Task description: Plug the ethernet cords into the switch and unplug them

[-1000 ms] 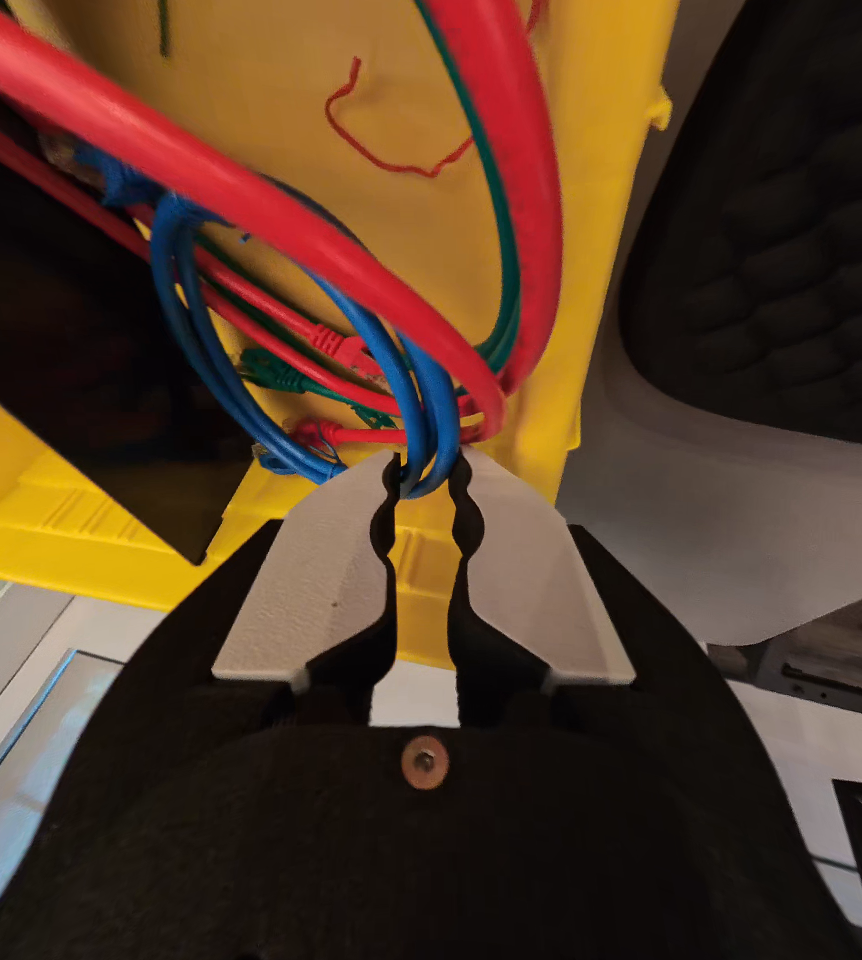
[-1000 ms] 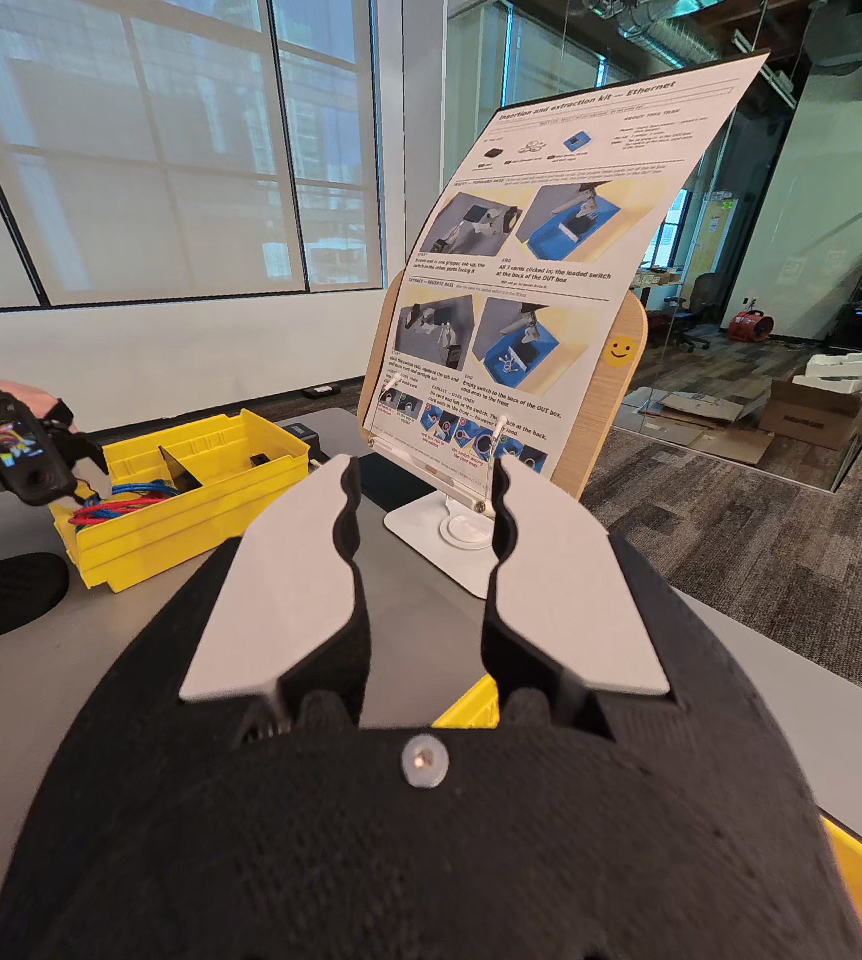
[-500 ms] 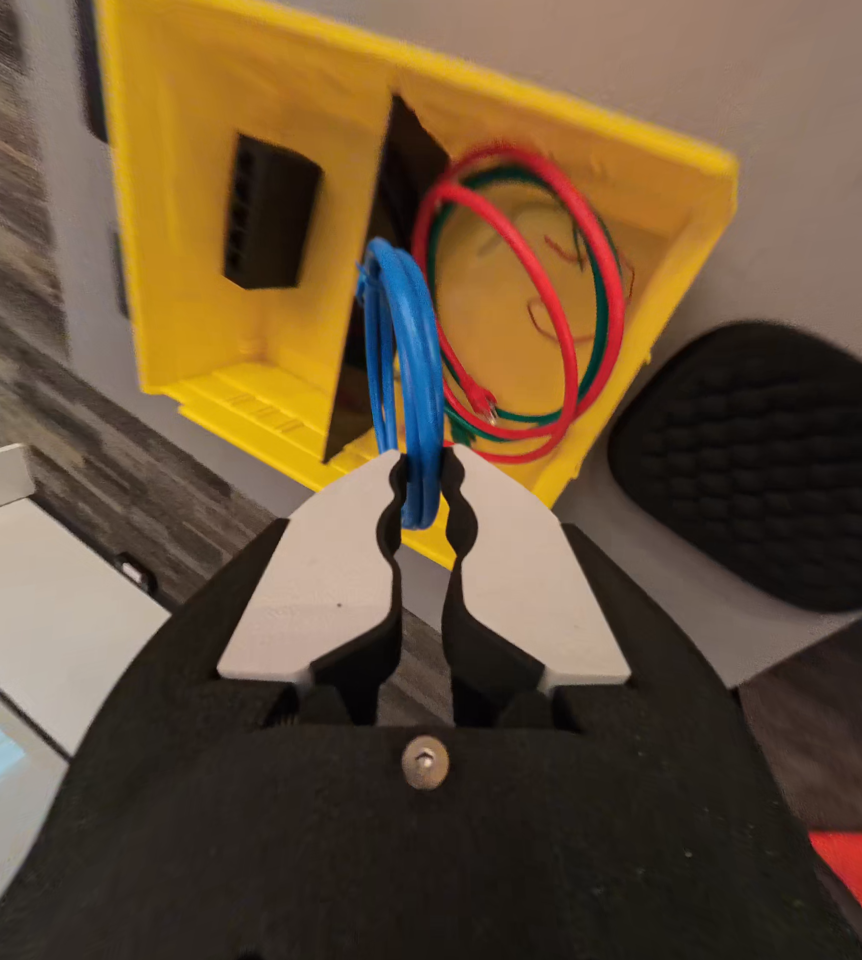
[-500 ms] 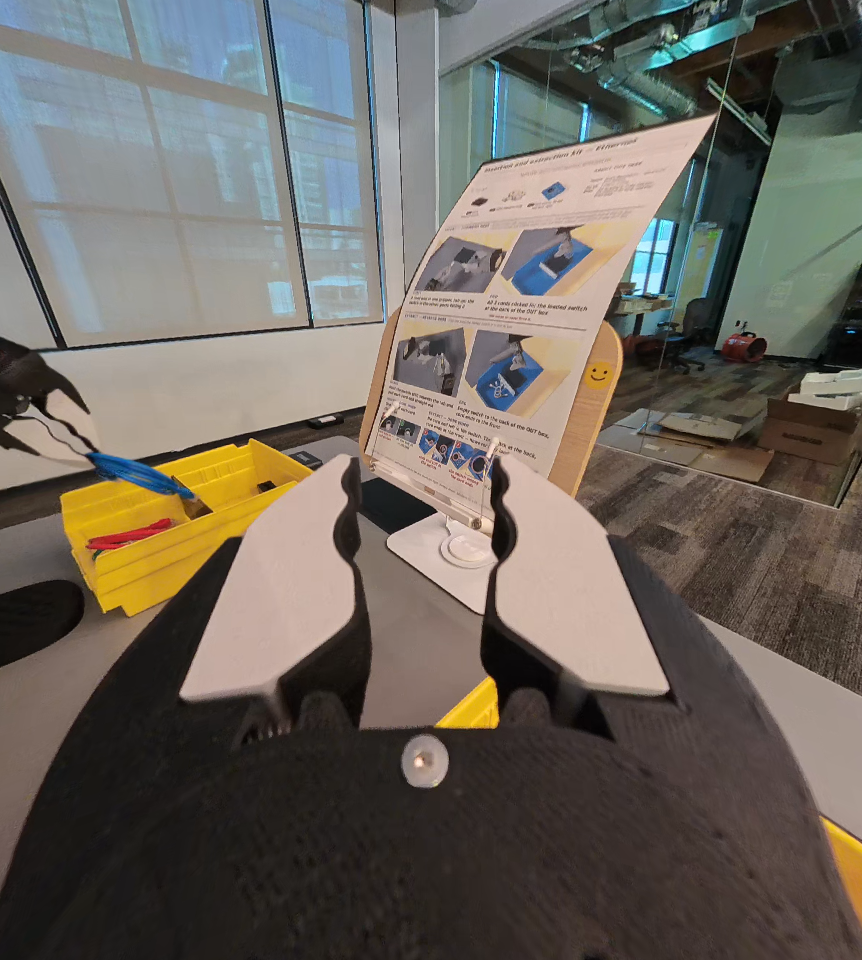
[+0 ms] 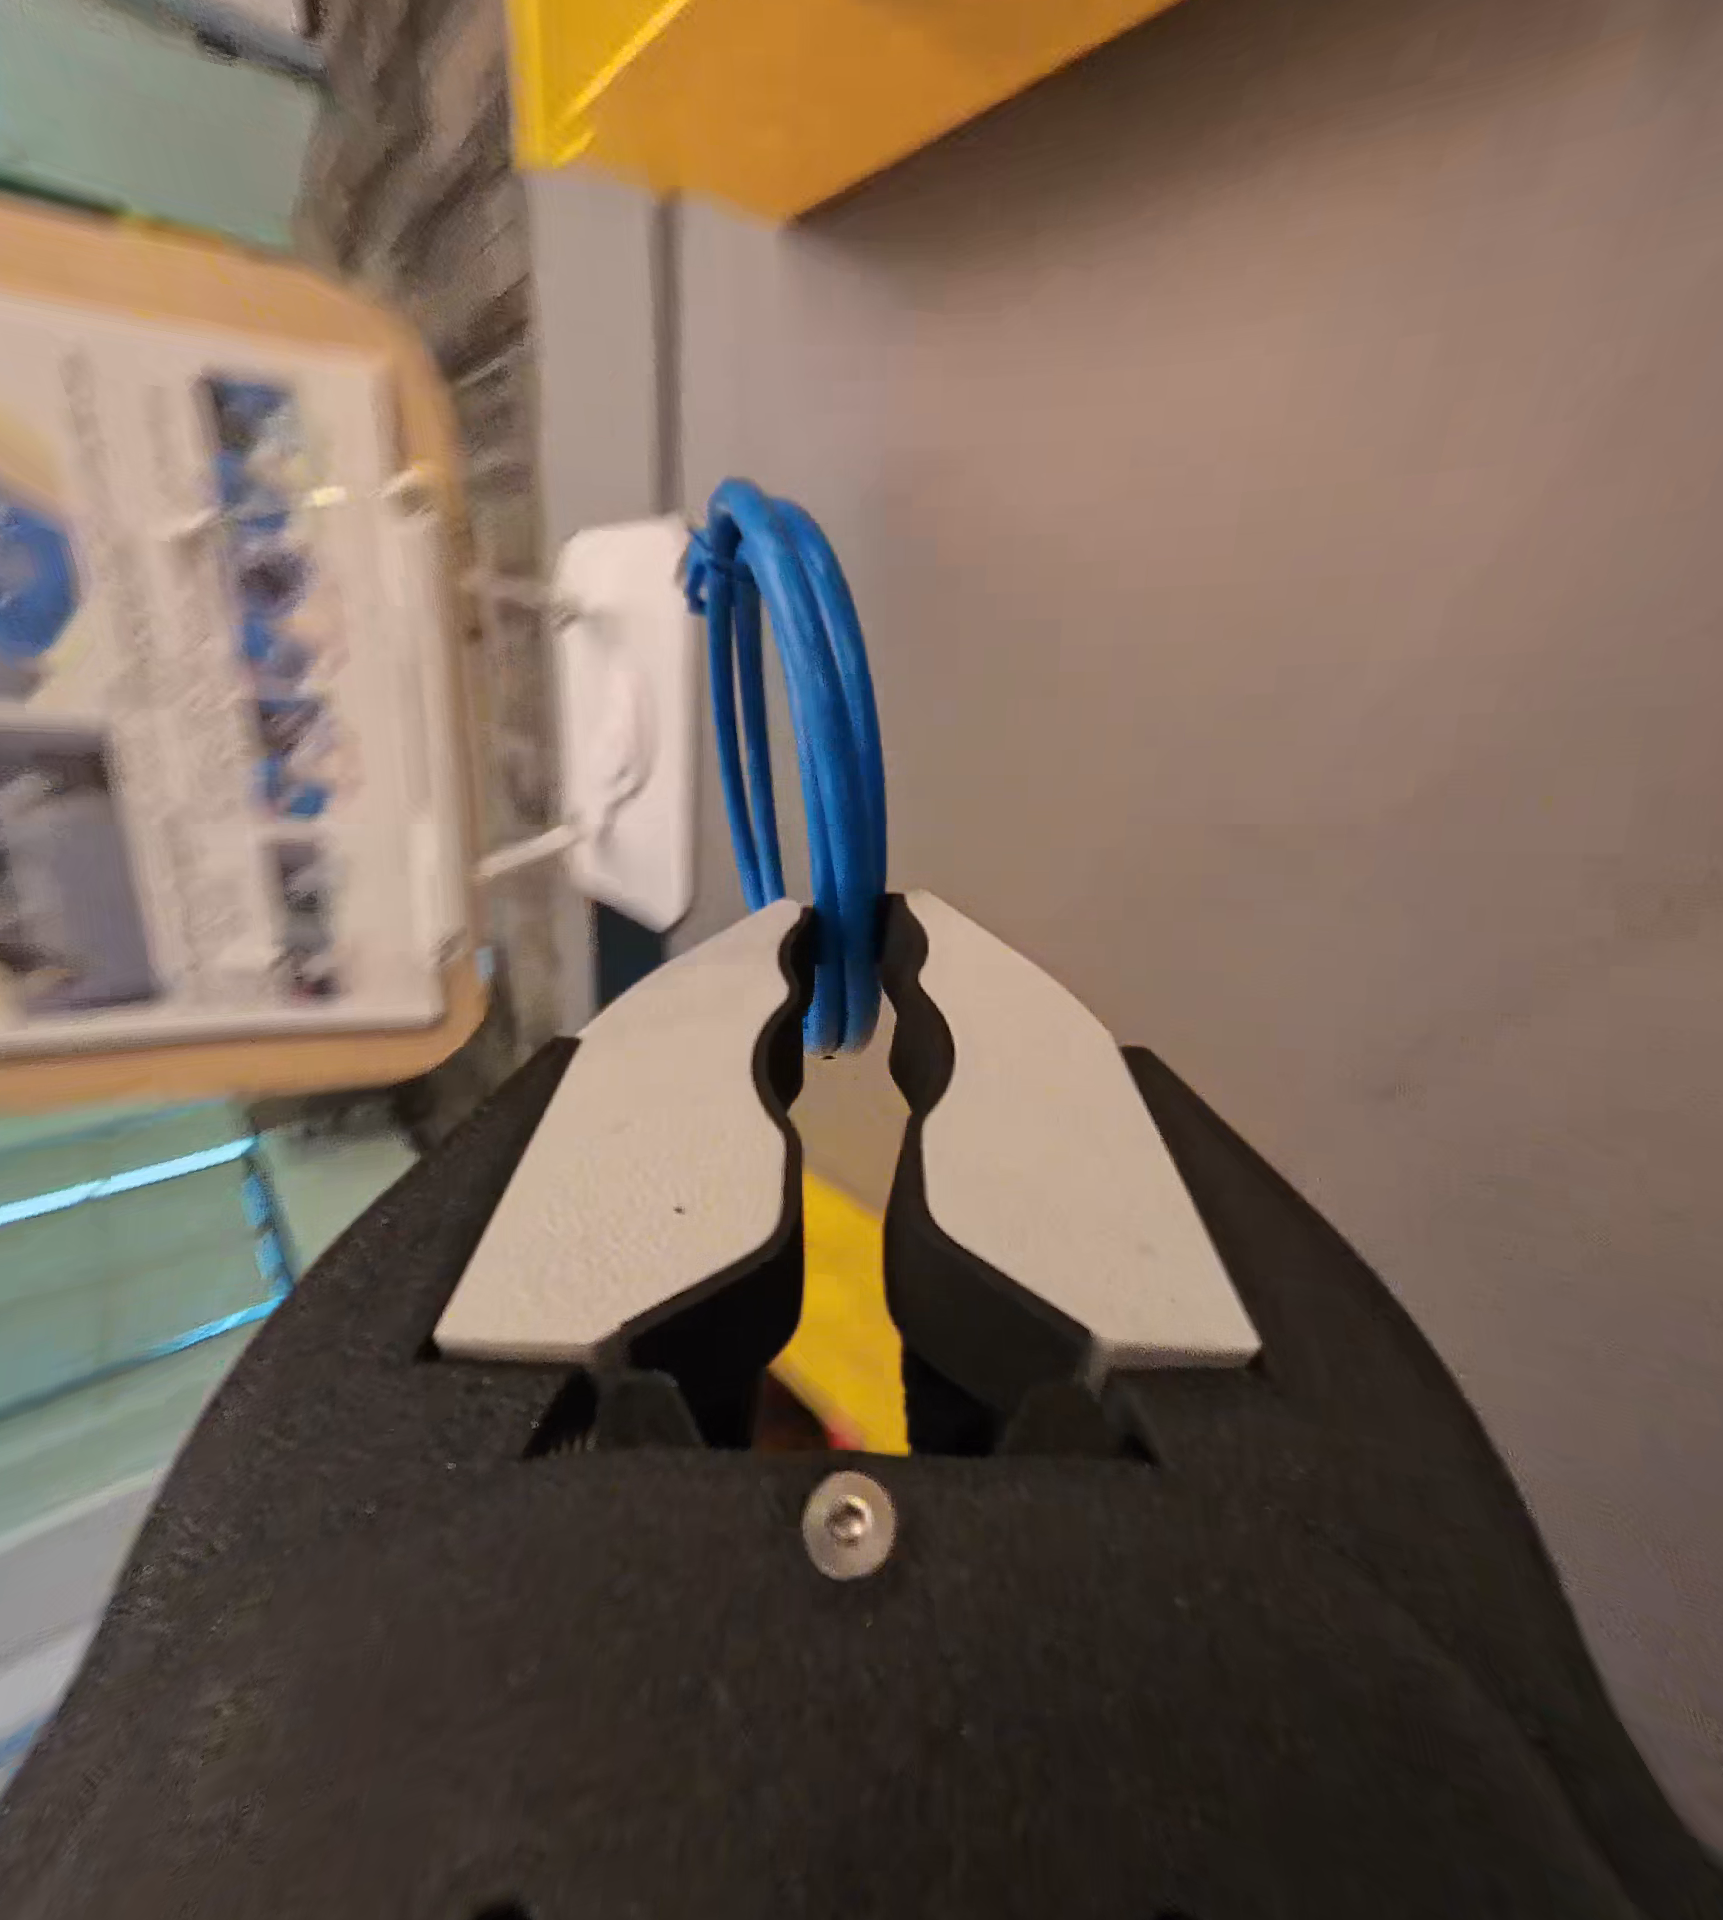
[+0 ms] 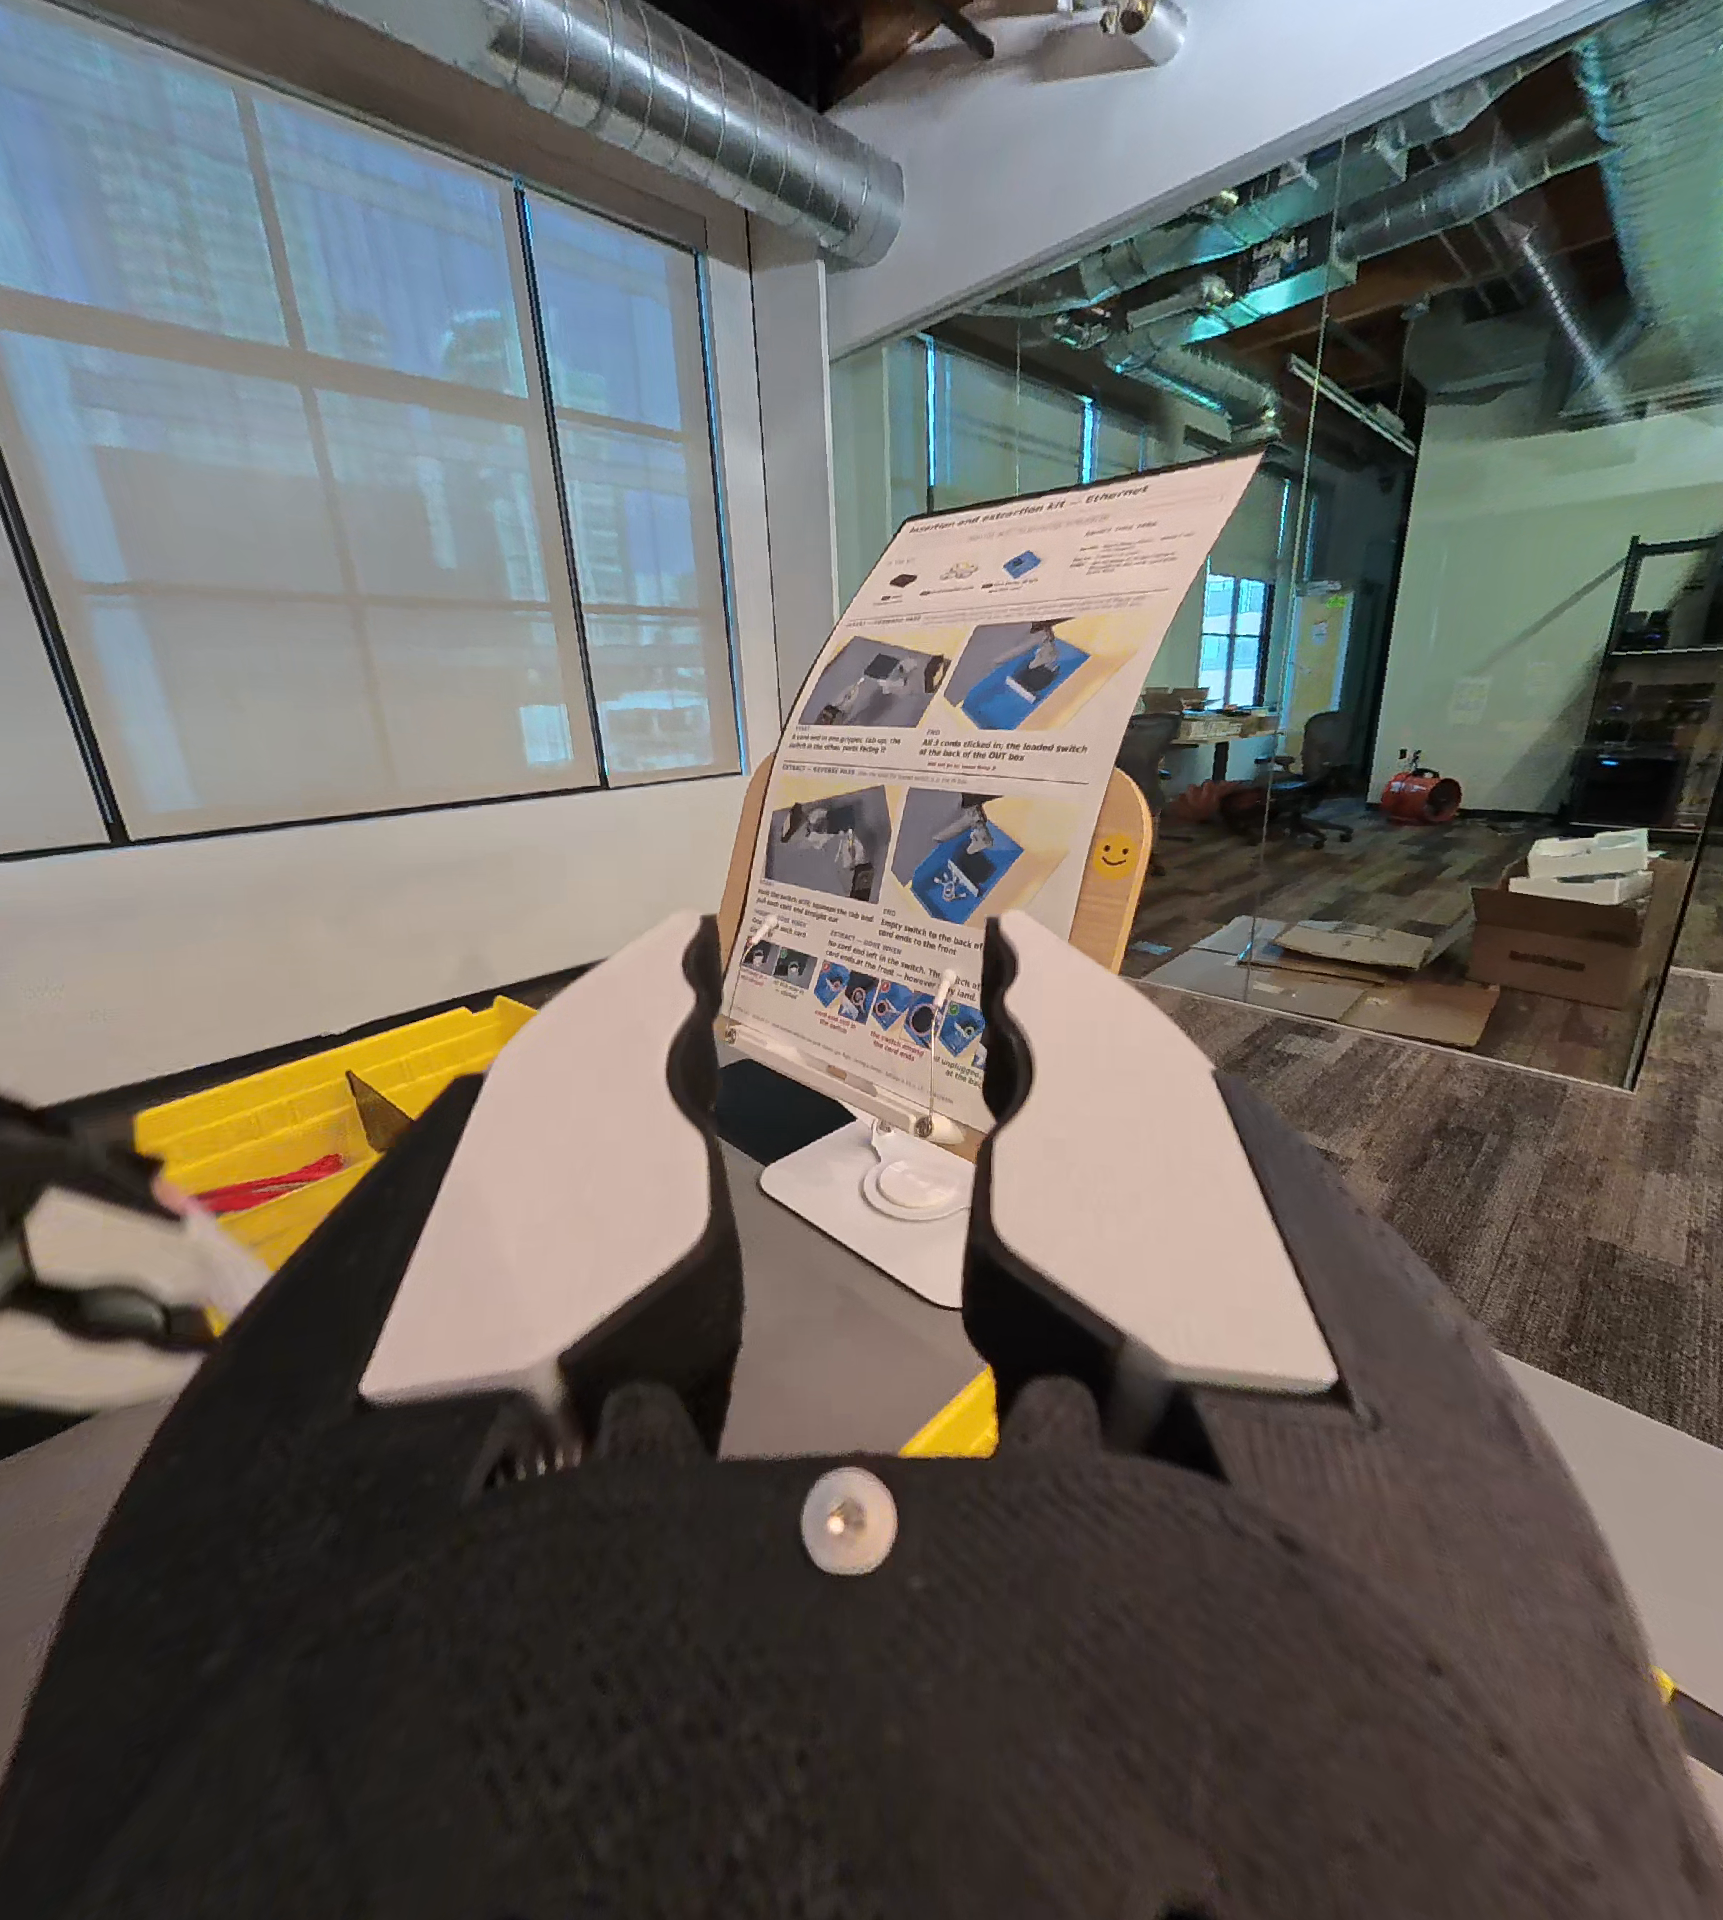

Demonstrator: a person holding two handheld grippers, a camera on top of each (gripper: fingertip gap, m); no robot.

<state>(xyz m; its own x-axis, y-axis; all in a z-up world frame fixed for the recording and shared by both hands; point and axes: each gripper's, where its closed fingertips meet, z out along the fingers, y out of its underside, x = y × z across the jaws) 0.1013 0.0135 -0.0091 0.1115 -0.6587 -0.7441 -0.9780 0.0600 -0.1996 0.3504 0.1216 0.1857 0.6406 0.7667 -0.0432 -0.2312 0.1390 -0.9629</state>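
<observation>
Cord count: one blue ethernet cord (image 5: 815,727), coiled in approx. three loops, was pinched near the tips of the left gripper (image 5: 844,914), held in the air over the grey table (image 5: 1356,727). Right gripper (image 6: 849,997) was spread apart w/ nothing between its fingers. One yellow bin (image 6: 317,1112) sat beyond, red cord (image 6: 265,1190) inside. One instruction sheet (image 6: 950,790) stood on one stand.

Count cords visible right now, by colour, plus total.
Blue cord, coiled, gripped by the left gripper: 1
Red cord, in the yellow bin: 1
Green: 0 visible
Total: 2
</observation>
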